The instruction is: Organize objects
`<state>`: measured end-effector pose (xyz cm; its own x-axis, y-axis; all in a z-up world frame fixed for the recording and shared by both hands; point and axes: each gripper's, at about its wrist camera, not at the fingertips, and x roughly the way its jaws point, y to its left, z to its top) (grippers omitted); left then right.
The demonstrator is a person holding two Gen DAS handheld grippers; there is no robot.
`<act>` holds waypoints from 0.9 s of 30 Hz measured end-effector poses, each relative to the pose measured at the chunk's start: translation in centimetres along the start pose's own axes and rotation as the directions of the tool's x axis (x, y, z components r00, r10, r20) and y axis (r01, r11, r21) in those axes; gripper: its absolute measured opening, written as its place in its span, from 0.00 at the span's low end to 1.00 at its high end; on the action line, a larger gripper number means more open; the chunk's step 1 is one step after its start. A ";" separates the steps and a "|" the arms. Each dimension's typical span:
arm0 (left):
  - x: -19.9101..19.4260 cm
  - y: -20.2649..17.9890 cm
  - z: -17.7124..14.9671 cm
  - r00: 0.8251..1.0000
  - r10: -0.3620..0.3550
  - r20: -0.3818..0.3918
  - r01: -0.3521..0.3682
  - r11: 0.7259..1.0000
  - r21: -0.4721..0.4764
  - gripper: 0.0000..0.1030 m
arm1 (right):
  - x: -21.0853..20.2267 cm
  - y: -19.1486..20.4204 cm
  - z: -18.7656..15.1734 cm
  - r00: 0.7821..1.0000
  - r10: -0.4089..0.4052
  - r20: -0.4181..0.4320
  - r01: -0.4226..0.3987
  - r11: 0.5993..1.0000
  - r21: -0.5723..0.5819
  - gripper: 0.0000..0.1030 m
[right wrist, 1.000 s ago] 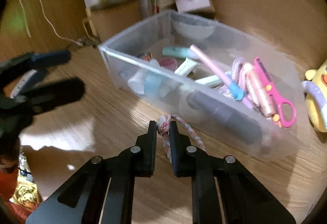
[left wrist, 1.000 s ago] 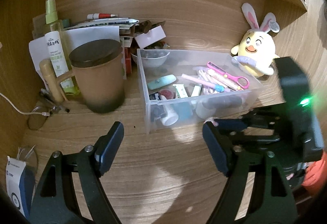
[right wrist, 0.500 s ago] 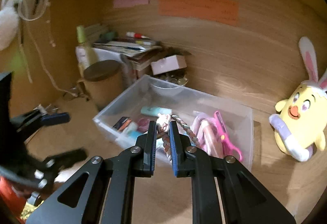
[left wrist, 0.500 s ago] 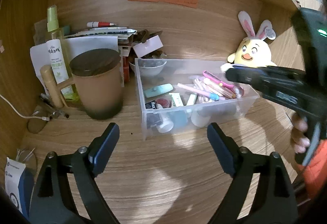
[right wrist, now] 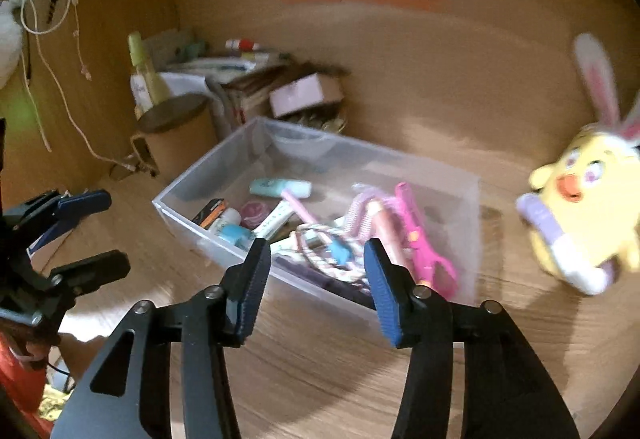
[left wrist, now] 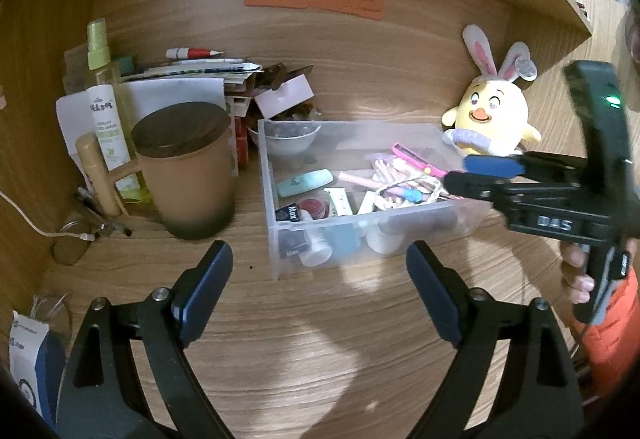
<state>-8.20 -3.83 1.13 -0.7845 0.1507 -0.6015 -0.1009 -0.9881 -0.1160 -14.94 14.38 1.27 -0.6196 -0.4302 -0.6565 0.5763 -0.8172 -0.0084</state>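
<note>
1. The wooden tabletop (left wrist: 320,339) is bare in front of the clear plastic rectangular bin (left wrist: 280,239). Its far and left sides are crowded by the wooden back wall (left wrist: 400,59), a brown lidded mug (left wrist: 188,175) and a stack of papers (left wrist: 192,79).
2. A yellow plush chick with rabbit ears (left wrist: 492,111) sits just right of the bin's far corner.
3. The left tool (left wrist: 320,271) hangs released and wide open over the bare wood near the bin's front wall, holding nothing.
4. The right tool (right wrist: 316,263) has just been opening; its jaws stand apart above the bin's near wall, empty.
5. The braided pink-and-white cord loop (right wrist: 324,251) lies inside the bin on the pens, beside pink scissors (right wrist: 420,239), touching neither tool.
</note>
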 end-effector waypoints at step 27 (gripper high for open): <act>-0.1 -2.7 -1.1 0.997 -0.012 0.079 0.009 0.999 0.037 0.95 | -4.2 -1.5 -5.0 0.989 -0.107 0.103 0.094 0.988 0.123 0.96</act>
<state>-7.20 -1.15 0.67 -0.8289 0.1598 -0.5361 -0.1308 -0.9871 -0.0920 -10.51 19.36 0.27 -0.7296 -0.3772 -0.5705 0.4455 -0.8950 0.0222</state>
